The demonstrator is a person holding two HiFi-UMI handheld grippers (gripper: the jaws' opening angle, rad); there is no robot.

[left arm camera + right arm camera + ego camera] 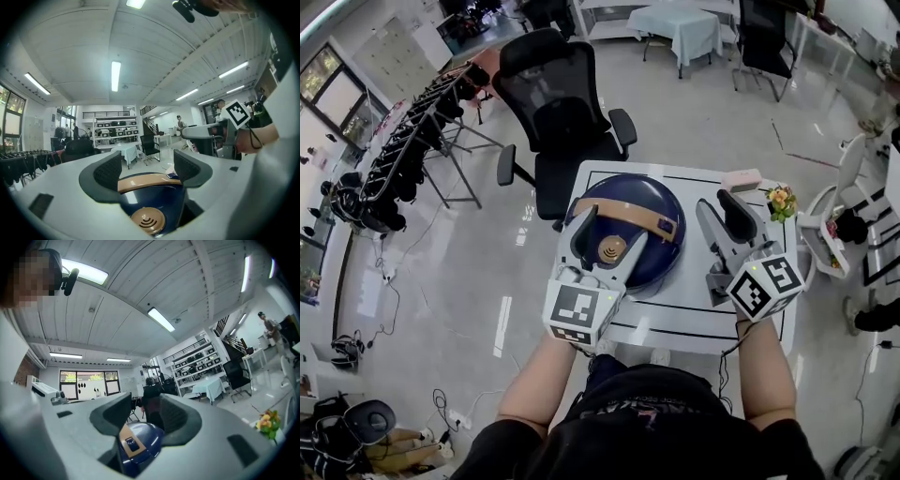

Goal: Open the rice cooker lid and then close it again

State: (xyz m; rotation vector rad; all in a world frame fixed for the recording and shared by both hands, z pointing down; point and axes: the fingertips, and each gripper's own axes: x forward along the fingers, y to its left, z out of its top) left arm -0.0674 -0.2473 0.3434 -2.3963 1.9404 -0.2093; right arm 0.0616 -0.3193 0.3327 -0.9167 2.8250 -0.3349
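Left gripper (612, 234) is over the rice cooker (661, 253) with its jaws wide apart and nothing clamped. In the left gripper view the tan steam vent (147, 220) sits low between the jaws and the tan handle (145, 183) runs across just past them. Whether the fingers touch the lid can't be told.

Right gripper (712, 200) is also parted and empty. It is held over the table (694, 319) just beside the cooker's right side; its own view shows the navy body (143, 439) and a tan strip with a dark button (132, 443) below the gap.

Cooker is centred on the small white table with the lid down. Small bunch of flowers (781, 200) at the table's far right corner, black office chair (562, 122) behind the table.
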